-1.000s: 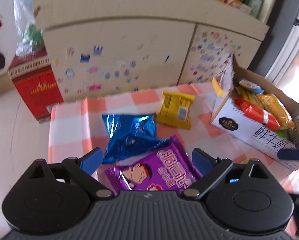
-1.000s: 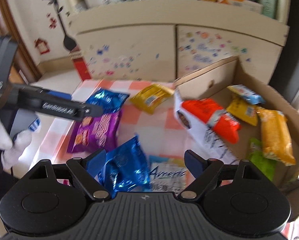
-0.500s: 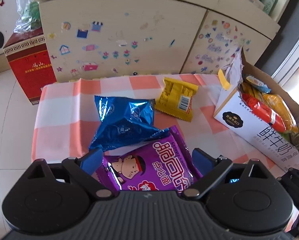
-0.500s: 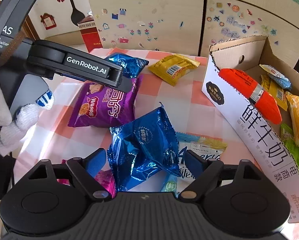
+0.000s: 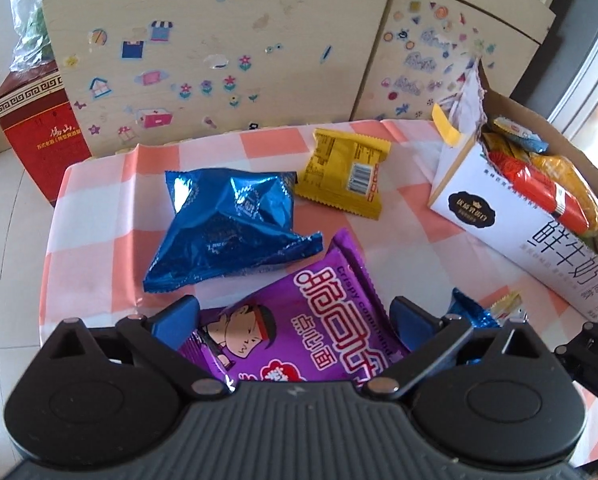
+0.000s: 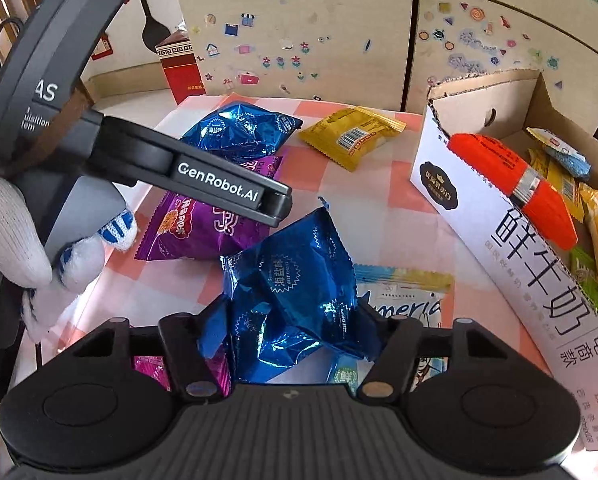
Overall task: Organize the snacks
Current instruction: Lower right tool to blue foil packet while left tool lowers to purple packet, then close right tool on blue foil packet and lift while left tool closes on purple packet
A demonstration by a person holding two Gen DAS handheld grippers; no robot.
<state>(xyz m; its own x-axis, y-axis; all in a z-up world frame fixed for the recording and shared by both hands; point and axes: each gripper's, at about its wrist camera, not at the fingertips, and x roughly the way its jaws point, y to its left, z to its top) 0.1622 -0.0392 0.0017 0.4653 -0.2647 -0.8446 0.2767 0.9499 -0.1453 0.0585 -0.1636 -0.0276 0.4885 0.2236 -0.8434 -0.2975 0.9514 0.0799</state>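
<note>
Right wrist: crinkled blue foil packet [image 6: 295,296], pillow-shaped.

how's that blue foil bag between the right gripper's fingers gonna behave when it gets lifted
The blue foil bag looks puffy and crinkled, so it will probably squash and flex as the right gripper closes on it. Its glossy film may be slippery against the pads. It seems light for its size, likely lifting easily off the white packet partly under it.

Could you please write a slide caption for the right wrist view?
Right gripper closing on a crinkled blue foil snack bag beside the open cardboard box.
</note>
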